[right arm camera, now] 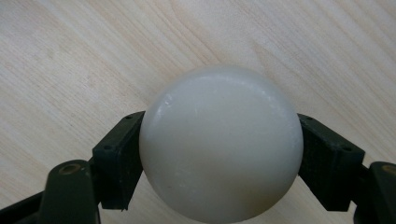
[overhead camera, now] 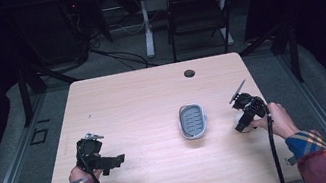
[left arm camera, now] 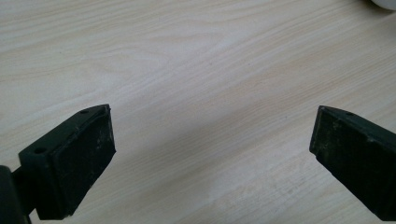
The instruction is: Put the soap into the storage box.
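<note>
A smooth white ball [right arm camera: 219, 144] is clamped between the two black pads [right arm camera: 119, 154] of my right gripper [overhead camera: 244, 124], just above the wooden table [overhead camera: 142, 100], at its right side. In the high view the ball [overhead camera: 241, 121] shows as a pale spot under the hand. A small grey-and-white oval dish [overhead camera: 181, 125] lies in the middle of the table, left of that gripper, with nothing in it. My left gripper [overhead camera: 115, 161] rests low near the front left and points right. Its jaws [left arm camera: 212, 140] stand wide apart over bare wood.
A round cable hole [overhead camera: 189, 73] sits near the table's far edge. Behind the table stand a black folding chair [overhead camera: 197, 9] and a white desk leg [overhead camera: 146, 23]. A white rim [left arm camera: 384, 3] peeks in at the top right corner of the left gripper view.
</note>
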### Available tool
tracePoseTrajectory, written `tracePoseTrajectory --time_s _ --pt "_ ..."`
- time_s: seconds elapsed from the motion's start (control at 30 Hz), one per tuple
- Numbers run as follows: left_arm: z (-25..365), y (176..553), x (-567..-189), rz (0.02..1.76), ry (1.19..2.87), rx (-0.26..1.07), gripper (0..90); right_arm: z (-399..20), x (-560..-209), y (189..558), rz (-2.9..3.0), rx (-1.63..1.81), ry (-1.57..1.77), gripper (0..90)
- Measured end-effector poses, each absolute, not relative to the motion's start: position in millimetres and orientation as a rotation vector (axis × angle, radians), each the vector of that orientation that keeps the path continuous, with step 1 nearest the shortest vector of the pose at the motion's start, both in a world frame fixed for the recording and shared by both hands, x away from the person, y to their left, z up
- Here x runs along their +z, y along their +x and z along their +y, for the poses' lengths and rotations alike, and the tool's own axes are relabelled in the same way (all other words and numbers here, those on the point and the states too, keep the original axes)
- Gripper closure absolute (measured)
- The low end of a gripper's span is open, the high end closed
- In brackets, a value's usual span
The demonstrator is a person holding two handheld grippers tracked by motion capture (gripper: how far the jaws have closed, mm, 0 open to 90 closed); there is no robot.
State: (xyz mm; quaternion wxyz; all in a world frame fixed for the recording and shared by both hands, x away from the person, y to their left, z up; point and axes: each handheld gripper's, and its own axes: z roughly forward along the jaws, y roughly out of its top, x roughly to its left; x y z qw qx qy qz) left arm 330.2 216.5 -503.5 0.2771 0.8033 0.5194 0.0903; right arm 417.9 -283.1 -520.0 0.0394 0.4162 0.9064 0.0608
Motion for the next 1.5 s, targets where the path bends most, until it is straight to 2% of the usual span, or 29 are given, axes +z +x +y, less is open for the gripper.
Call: tracePoseTrajectory --time_s 0.5,1.5 --pt "215.3 330.8 -503.1 1.390 2.163 0.245 0.0 -277.0 -505.6 417.5 2.761 0.230 1.258 23.4" --pt "213.1 331.8 -503.6 1.380 2.174 0.252 0.0 -236.4 -470.1 431.7 2.778 0.289 1.139 23.4"
